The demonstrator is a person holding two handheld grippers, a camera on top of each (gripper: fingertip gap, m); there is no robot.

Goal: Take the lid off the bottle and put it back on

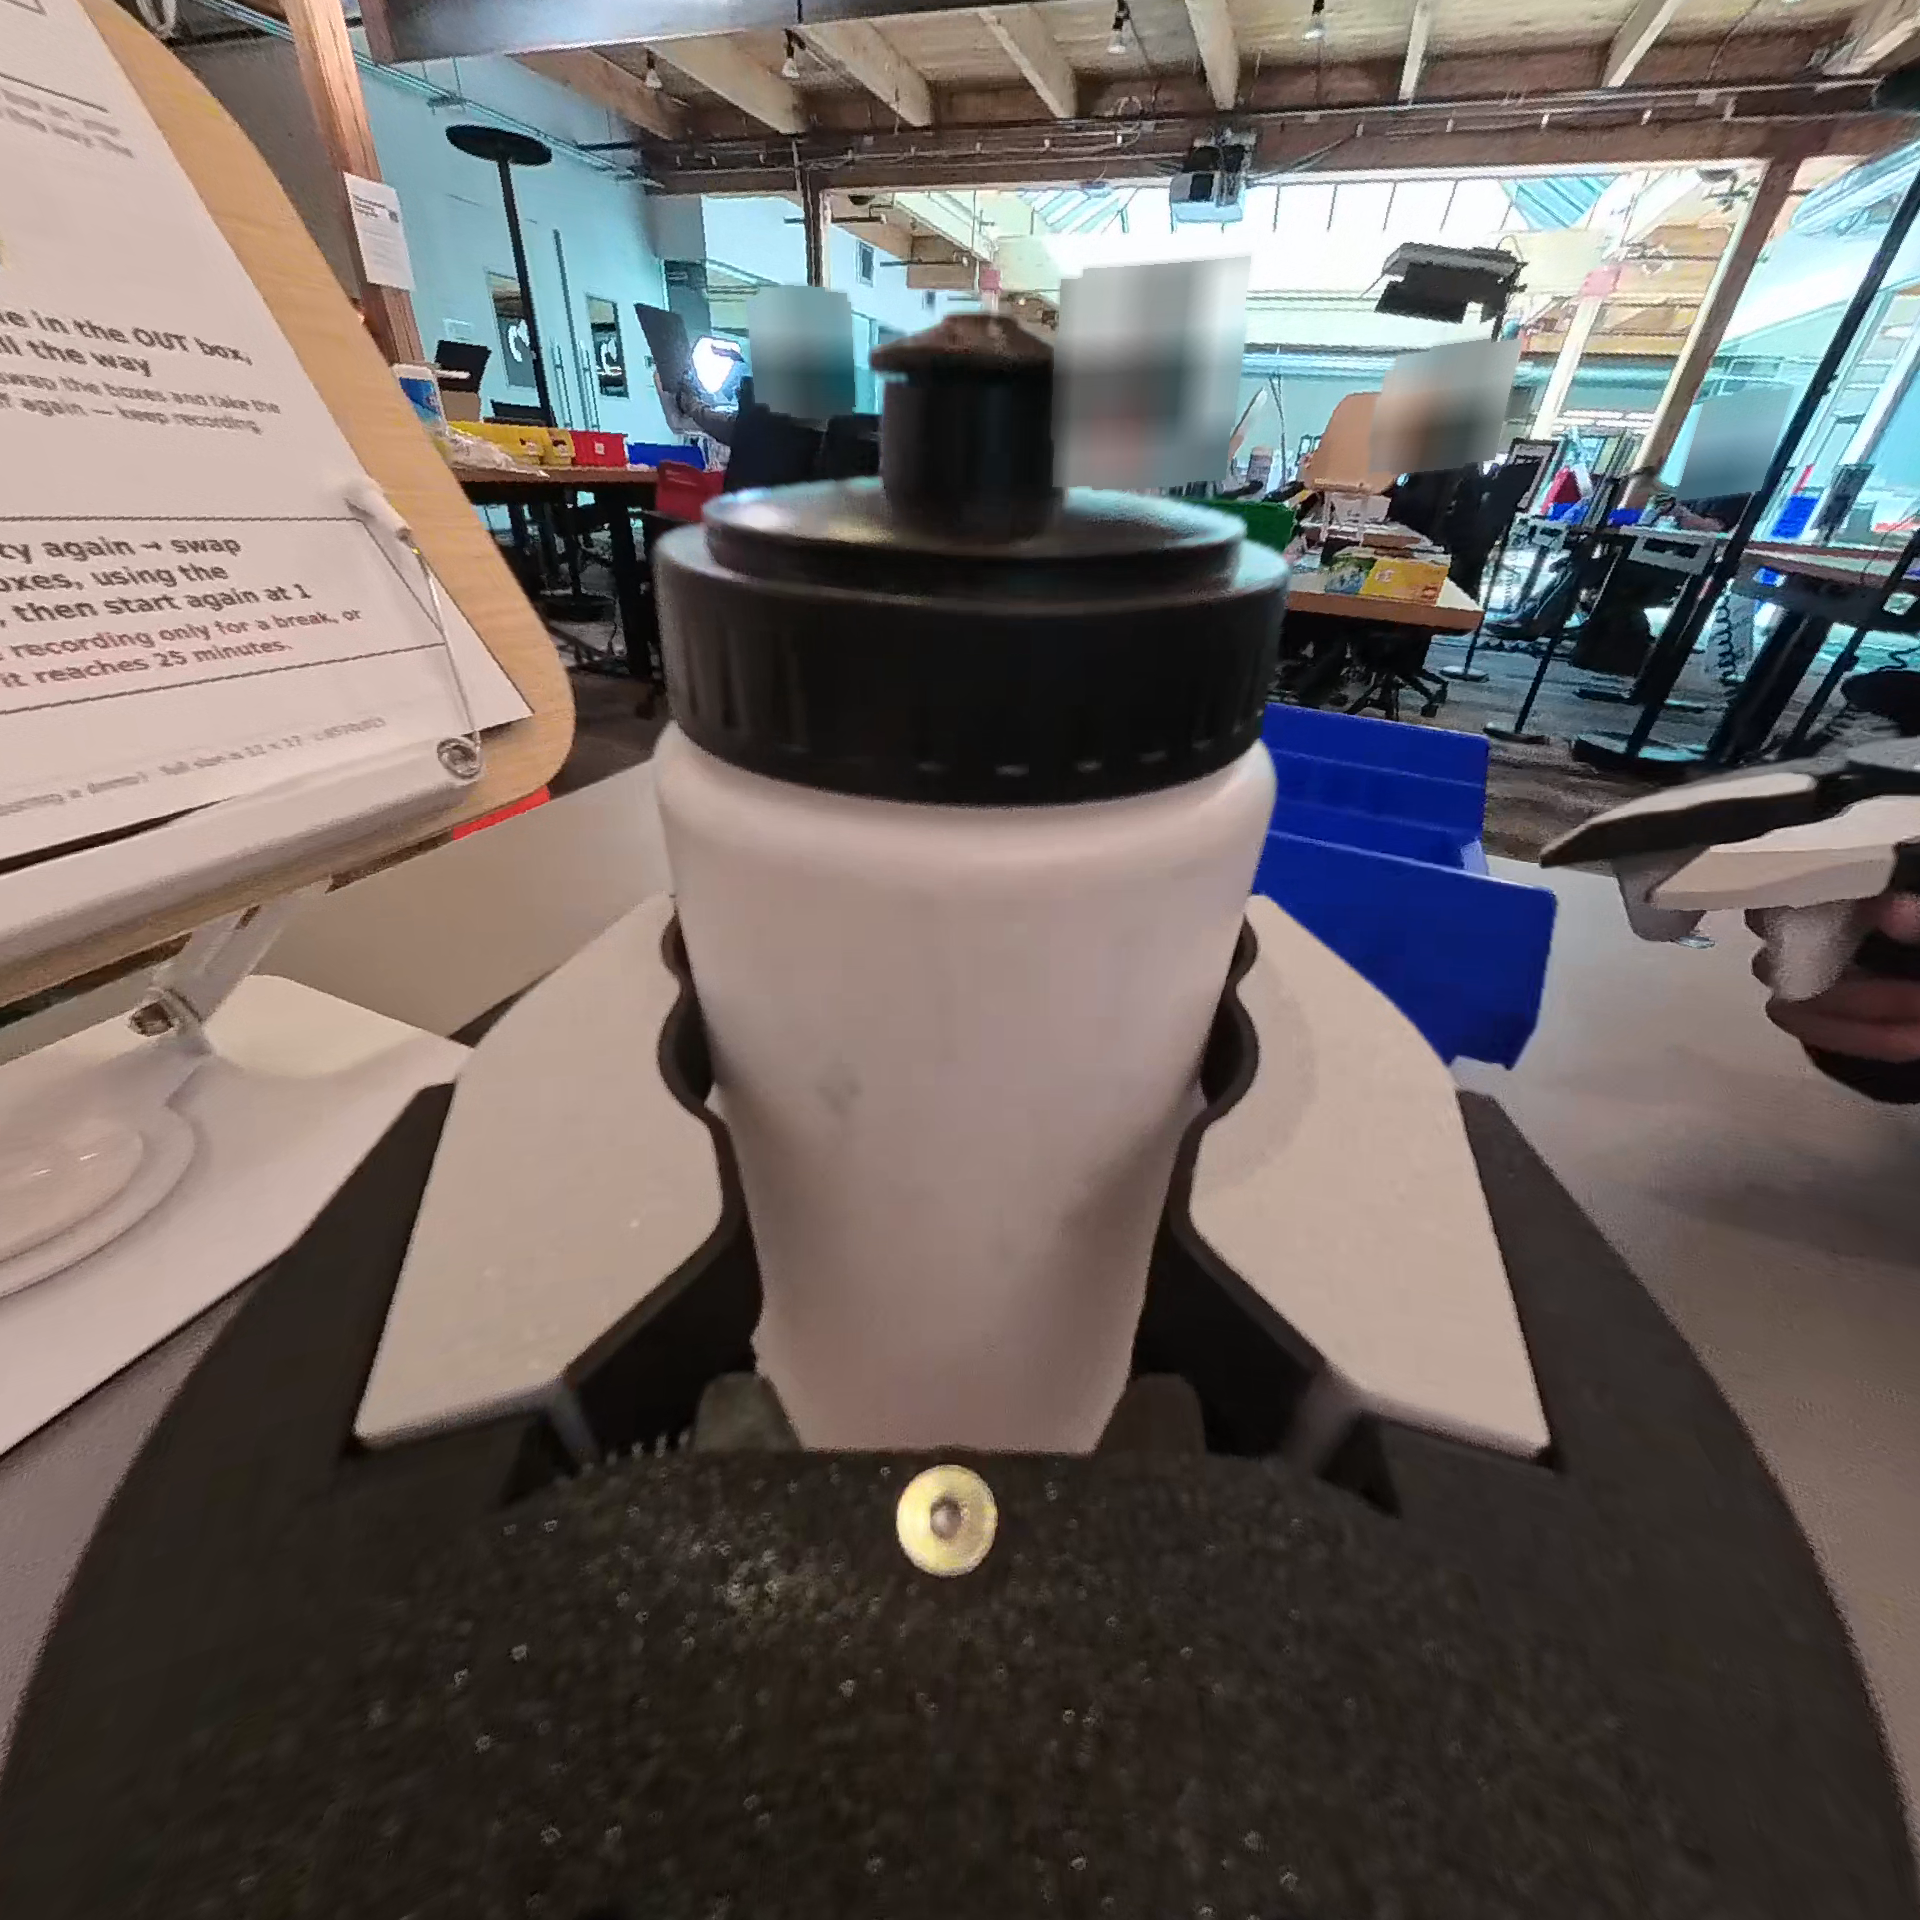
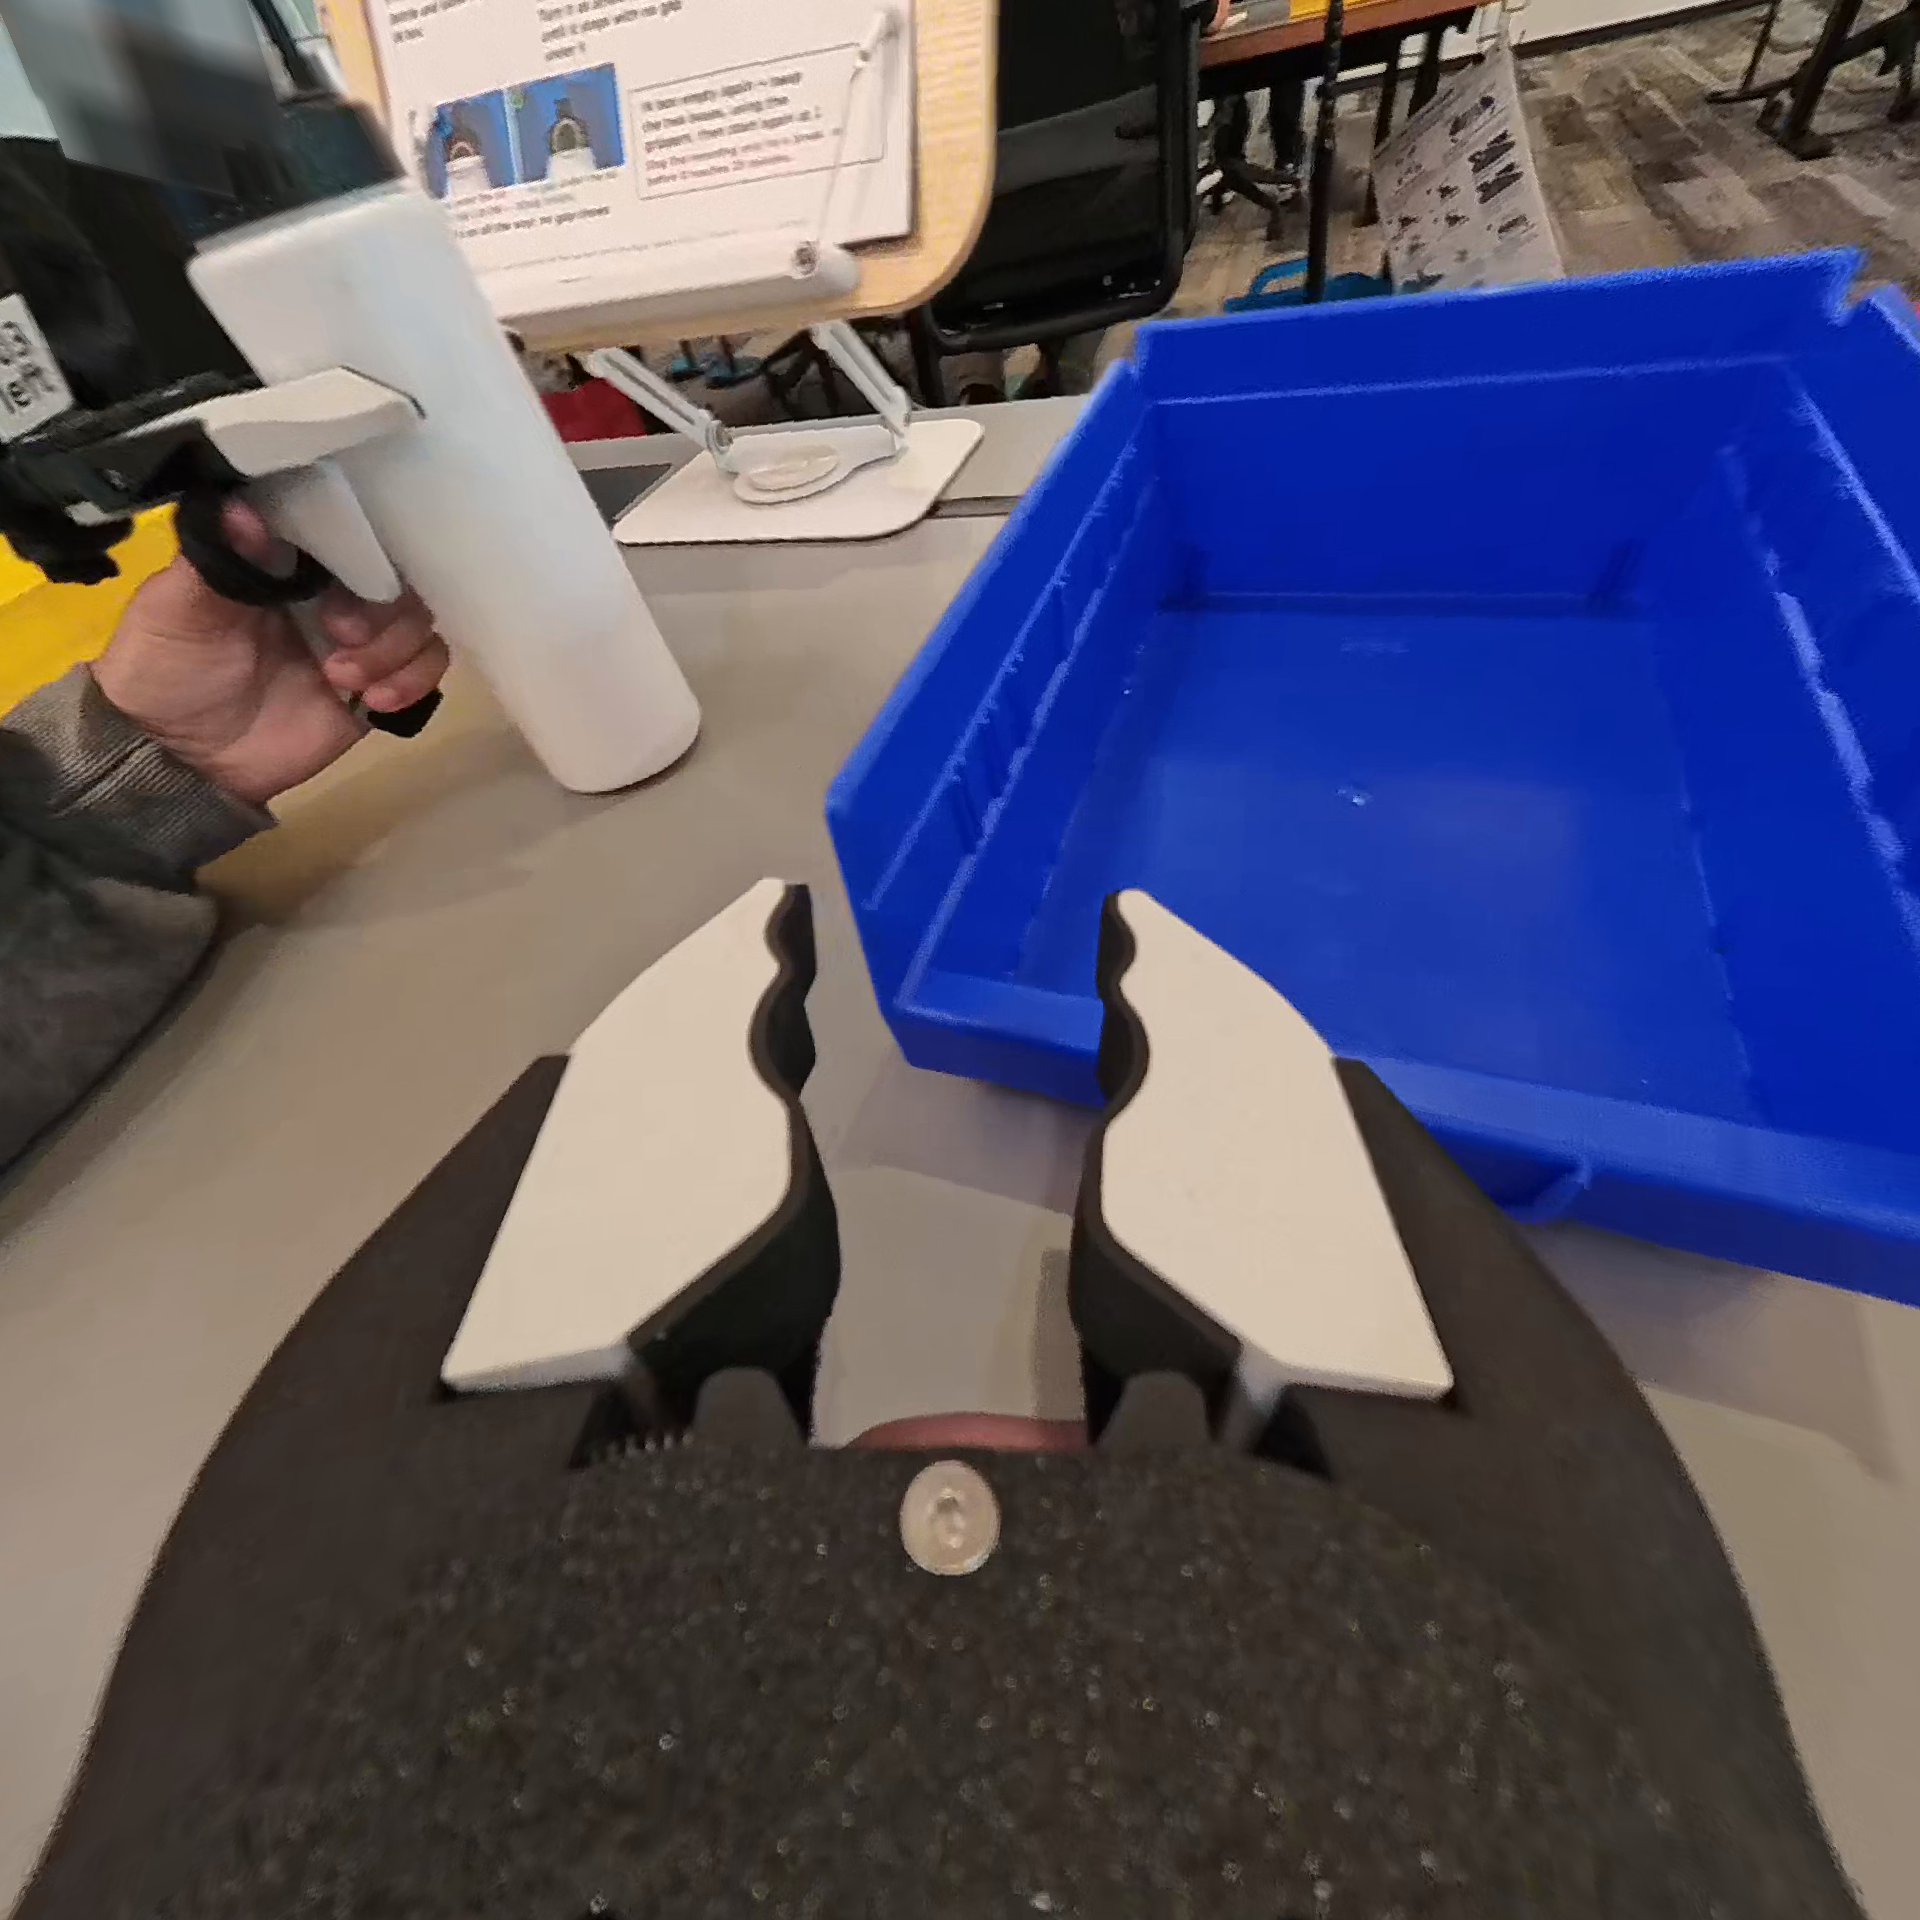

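A white plastic bottle (image 1: 966, 1039) with a black ribbed screw lid (image 1: 971, 665) and a black spout on top stands upright on the grey table. My left gripper (image 1: 961, 956) is shut on the bottle's body below the lid. In the right wrist view the bottle (image 2: 478, 499) stands at the upper left with the left gripper (image 2: 405, 400) clamped on it; the lid is out of that frame. My right gripper (image 2: 956, 925) is open and empty, low over the table to the right of the bottle. It also shows at the right edge of the left wrist view (image 1: 1621, 862).
An empty blue plastic bin (image 2: 1403, 790) sits on the table right of the bottle, and behind it in the left wrist view (image 1: 1392, 883). A wooden stand with an instruction sheet (image 2: 675, 145) on a white base stands behind. A yellow bin (image 2: 62, 613) lies at the far left.
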